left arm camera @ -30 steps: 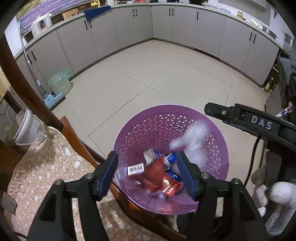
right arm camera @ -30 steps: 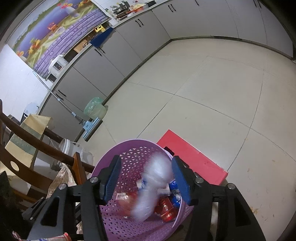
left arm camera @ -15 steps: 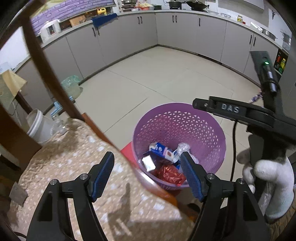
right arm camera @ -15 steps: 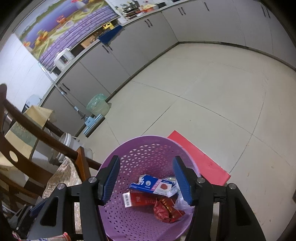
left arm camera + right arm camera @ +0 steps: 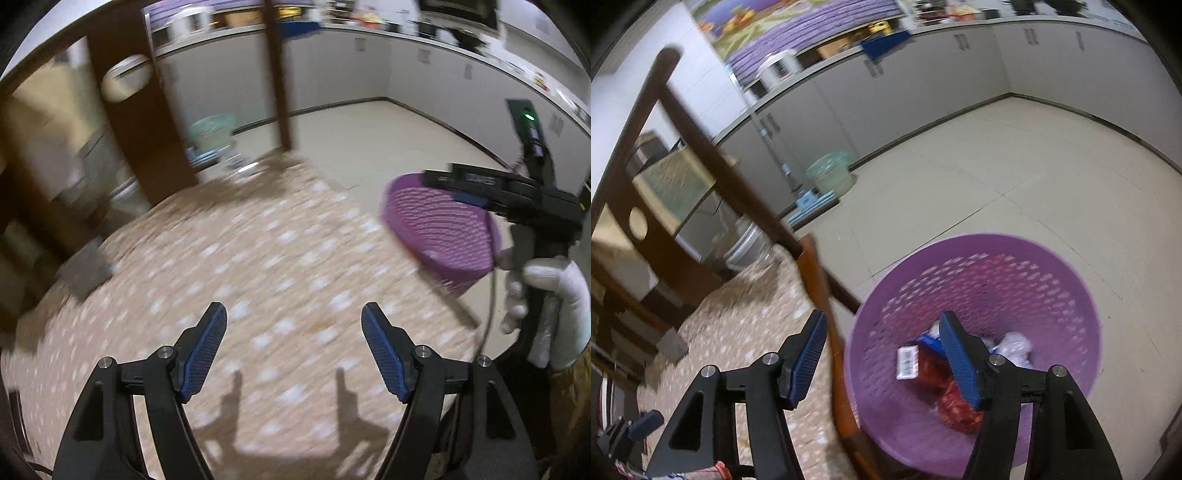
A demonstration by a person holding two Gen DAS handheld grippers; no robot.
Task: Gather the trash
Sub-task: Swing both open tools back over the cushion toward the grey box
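The purple mesh basket (image 5: 1052, 280) stands on the floor just past the table edge. In it lie a white barcode box (image 5: 908, 362), a blue carton (image 5: 929, 341), red wrappers (image 5: 960, 406) and a crumpled white paper (image 5: 1014, 347). My right gripper (image 5: 882, 315) hangs over the table edge and the basket rim, its jaws opening with nothing between them. My left gripper (image 5: 294, 308) is open and empty above the spotted tablecloth (image 5: 258, 240). In the left wrist view the basket (image 5: 443, 236) is at the right, behind a gloved hand (image 5: 546, 295) that holds the right gripper.
A dark wooden chair (image 5: 713, 155) stands at the table's far side. A small grey object (image 5: 85, 273) lies on the cloth at the left. A green bucket (image 5: 829, 173) and a mop (image 5: 809, 201) stand by the grey cabinets (image 5: 923, 74) across the tiled floor.
The white paper dropped from my right gripper into the basket. Both grippers swung left, away from the basket and towards the table. The left one is now over the cloth.
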